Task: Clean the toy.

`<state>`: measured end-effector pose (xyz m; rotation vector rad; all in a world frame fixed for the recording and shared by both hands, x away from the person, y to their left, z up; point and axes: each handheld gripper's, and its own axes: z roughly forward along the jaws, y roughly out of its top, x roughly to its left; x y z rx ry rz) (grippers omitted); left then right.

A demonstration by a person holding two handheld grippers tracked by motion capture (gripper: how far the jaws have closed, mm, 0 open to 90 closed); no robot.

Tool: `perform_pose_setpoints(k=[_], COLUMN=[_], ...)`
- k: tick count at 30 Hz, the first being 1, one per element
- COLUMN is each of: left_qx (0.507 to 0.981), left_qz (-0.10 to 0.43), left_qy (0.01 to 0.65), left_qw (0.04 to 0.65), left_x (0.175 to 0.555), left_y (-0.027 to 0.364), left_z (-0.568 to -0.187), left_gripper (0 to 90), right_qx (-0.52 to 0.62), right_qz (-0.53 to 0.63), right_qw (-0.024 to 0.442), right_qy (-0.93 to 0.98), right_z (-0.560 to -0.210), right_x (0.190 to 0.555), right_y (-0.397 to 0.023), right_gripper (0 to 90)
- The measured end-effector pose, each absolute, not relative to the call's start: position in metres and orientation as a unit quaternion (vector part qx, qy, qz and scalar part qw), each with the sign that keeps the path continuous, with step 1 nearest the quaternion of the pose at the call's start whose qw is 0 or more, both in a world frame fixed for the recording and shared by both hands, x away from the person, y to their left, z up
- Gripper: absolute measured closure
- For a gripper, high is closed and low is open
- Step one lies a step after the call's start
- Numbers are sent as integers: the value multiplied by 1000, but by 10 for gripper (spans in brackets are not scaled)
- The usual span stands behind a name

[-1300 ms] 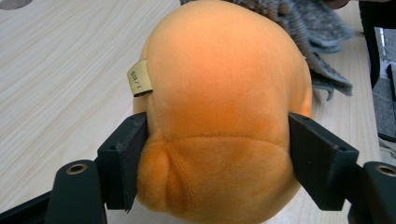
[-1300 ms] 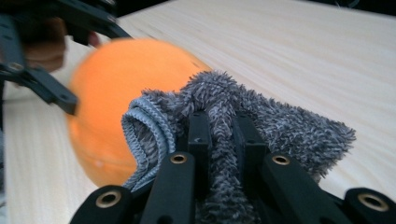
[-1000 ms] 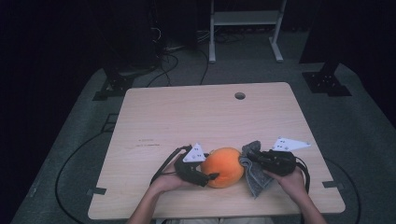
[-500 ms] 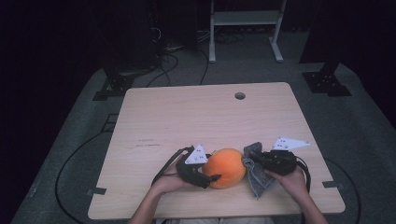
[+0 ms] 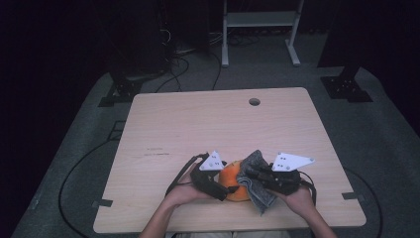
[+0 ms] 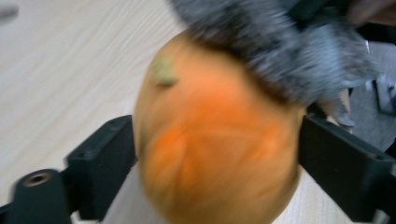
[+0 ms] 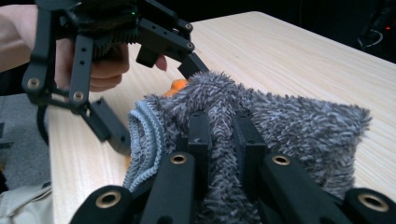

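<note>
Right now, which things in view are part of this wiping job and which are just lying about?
In the job:
orange
grey cloth
left gripper, jaws just opening either side of the orange
right gripper, shut on the cloth

Lying about:
white stand
floor cables

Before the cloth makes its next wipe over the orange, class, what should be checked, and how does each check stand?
1. Right gripper shut on the grey cloth: ok.
2. Cloth touching the orange: ok.
3. Left gripper steadying the orange: not ok; its jaws have just been opening, the orange between them.
4. Orange resting on the table: ok.
5. Orange's underside clean: cannot tell.
</note>
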<state>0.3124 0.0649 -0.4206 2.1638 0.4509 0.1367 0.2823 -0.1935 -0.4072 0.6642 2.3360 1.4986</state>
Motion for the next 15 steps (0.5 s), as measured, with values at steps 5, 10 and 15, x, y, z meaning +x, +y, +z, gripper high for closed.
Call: perform_pose_setpoints(k=[5, 10, 15], left_qx=[867, 863, 860], left_qz=[62, 73, 87], left_qy=[171, 169, 165], left_qw=[463, 470, 476], left_x=[309, 307, 303], left_y=[63, 60, 52], left_z=[-424, -423, -422], left_gripper=[257, 283, 277], right_qx=[253, 277, 251], right_qz=[524, 504, 528], right_qw=[131, 149, 154], right_qy=[803, 804, 796], right_z=[-413, -414, -396], right_x=[291, 295, 285], right_y=[-207, -224, -218], right_gripper=[793, 792, 793])
